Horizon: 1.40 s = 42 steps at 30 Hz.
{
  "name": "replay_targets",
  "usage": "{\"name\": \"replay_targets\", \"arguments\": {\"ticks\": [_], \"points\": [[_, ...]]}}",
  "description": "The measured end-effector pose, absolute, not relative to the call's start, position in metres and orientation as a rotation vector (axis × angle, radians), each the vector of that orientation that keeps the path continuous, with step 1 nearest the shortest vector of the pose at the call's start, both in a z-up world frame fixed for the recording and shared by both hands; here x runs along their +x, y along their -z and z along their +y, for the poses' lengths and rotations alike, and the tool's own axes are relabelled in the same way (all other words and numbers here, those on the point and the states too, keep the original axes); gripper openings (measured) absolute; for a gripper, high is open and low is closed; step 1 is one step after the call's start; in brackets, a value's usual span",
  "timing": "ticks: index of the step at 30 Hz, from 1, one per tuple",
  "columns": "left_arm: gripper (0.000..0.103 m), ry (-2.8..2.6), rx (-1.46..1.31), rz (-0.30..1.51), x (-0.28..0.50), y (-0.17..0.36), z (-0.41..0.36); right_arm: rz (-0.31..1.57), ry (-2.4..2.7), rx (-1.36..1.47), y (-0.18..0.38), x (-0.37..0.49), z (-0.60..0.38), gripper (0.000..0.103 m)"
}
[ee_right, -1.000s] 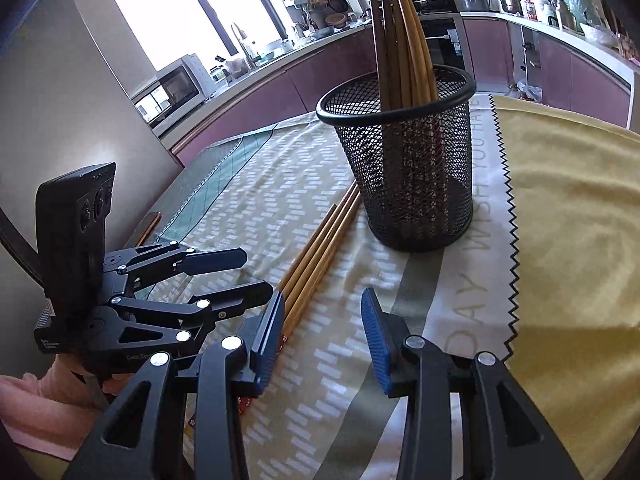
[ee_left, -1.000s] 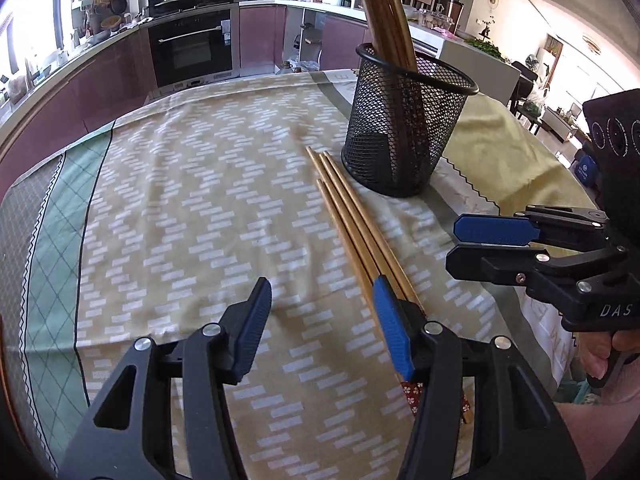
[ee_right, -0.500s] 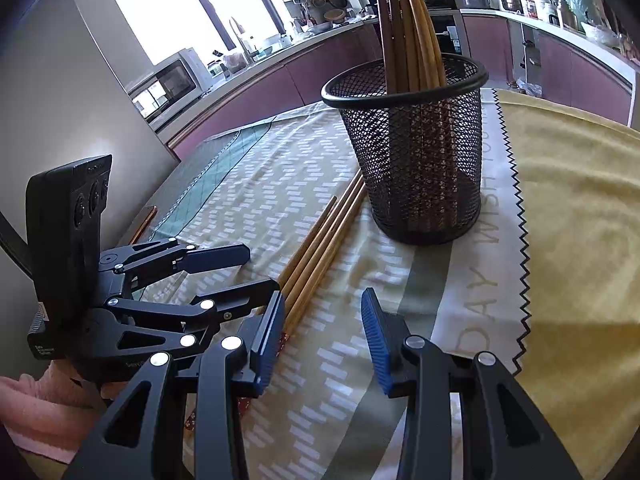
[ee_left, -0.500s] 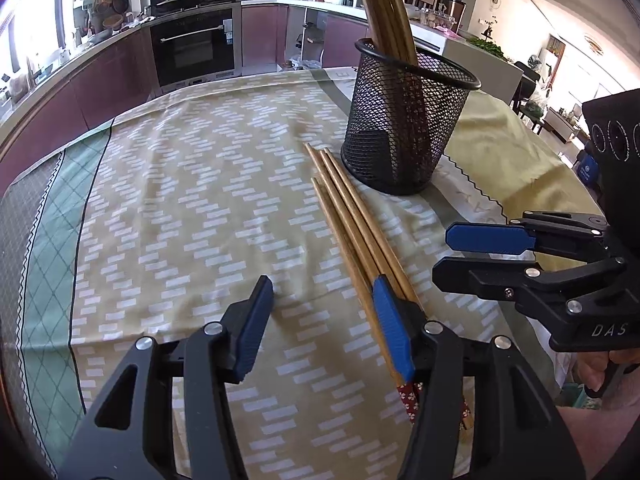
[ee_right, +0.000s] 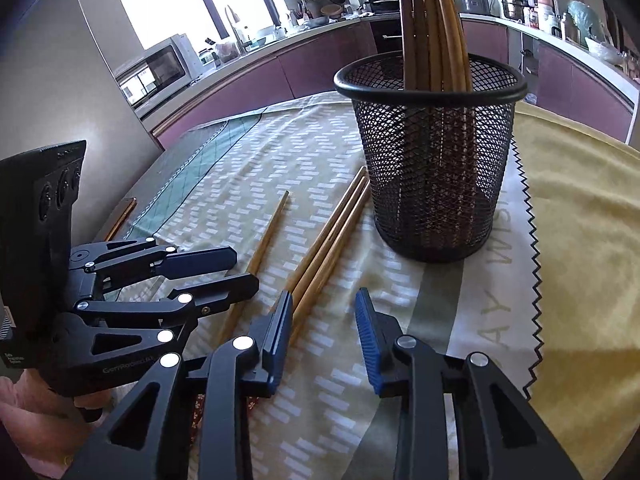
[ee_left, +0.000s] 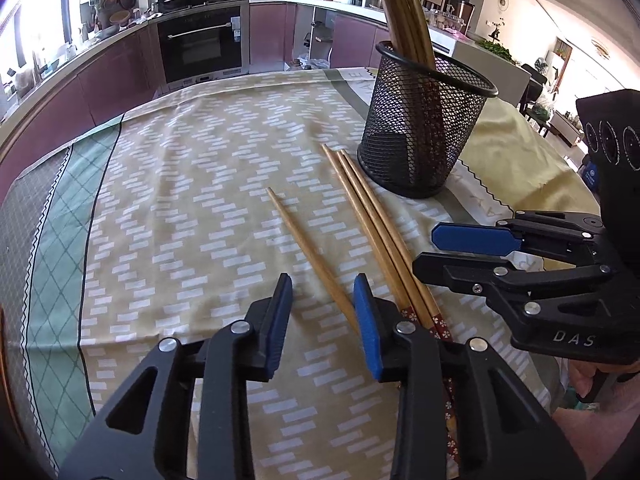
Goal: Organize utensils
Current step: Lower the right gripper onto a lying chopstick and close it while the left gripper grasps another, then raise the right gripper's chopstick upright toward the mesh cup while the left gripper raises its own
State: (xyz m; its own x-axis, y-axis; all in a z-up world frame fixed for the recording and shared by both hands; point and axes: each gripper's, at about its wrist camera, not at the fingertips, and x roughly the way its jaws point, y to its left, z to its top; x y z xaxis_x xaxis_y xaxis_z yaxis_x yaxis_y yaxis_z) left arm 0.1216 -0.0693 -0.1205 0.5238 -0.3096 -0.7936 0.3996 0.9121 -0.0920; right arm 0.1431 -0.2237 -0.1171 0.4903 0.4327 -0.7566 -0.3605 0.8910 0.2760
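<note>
A black mesh cup (ee_left: pixel 424 132) (ee_right: pixel 436 160) stands on the patterned tablecloth (ee_left: pixel 180 200) with several wooden chopsticks (ee_right: pixel 432 20) upright in it. Three chopsticks (ee_left: pixel 372 224) (ee_right: pixel 332 236) lie side by side in front of the cup. One single chopstick (ee_left: pixel 308 252) (ee_right: pixel 268 240) lies apart, left of them. My left gripper (ee_left: pixel 322 312) (ee_right: pixel 240 270) is closing; the single chopstick's near end lies between its jaws, beside the right pad, not pinched. My right gripper (ee_right: pixel 323 312) (ee_left: pixel 428 252) is also closing, with only cloth between its jaws and the three chopsticks at its left finger.
A yellow cloth (ee_right: pixel 580 240) with a zigzag edge covers the table right of the cup. The rounded table edge runs along the left, with a thin brown object (ee_right: pixel 120 216) near it. Kitchen counters and an oven (ee_left: pixel 200 44) stand beyond the table.
One chopstick has come away from the others and now lies to their left. The left jaws have narrowed around its near end. The right gripper has edged forward and its jaws have narrowed slightly.
</note>
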Motion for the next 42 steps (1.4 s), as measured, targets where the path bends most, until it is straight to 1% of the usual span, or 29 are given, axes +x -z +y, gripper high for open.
{"name": "replay_targets", "arguments": {"ticks": [8,13,18,19,20,23,26,31,38,40,42], "points": [[0.028,0.428,0.099,0.927,0.124,0.121,-0.068,0.943,-0.455,0.016,0.114,0.142,-0.218,0.029],[0.027,0.433,0.1,0.931,0.124,0.121,-0.068,0.963,-0.435,-0.005,0.114,0.141,-0.222,0.019],[0.027,0.434,0.1,0.933,0.125,0.121,-0.067,0.966,-0.428,0.0,0.115,0.142,-0.223,0.018],[0.026,0.432,0.099,0.933,0.125,0.121,-0.067,0.965,-0.426,0.003,0.115,0.142,-0.222,0.016],[0.025,0.426,0.096,0.934,0.125,0.121,-0.067,0.969,-0.434,0.012,0.115,0.143,-0.222,0.009],[0.018,0.427,0.09,0.939,0.125,0.121,-0.067,0.972,-0.436,0.035,0.116,0.14,-0.225,0.008],[0.015,0.423,0.08,0.942,0.123,0.121,-0.067,0.978,-0.438,0.071,0.116,0.136,-0.231,0.006],[0.012,0.417,0.068,0.944,0.116,0.121,-0.064,0.985,-0.444,0.092,0.116,0.124,-0.241,0.005],[0.012,0.435,0.096,0.945,0.105,0.12,-0.064,0.985,-0.453,0.06,0.115,0.121,-0.239,0.006],[0.015,0.434,0.096,0.952,0.107,0.121,-0.064,0.976,-0.44,0.035,0.115,0.123,-0.235,0.008],[0.018,0.421,0.103,0.955,0.11,0.121,-0.063,0.968,-0.433,0.015,0.115,0.127,-0.232,0.015]]}}
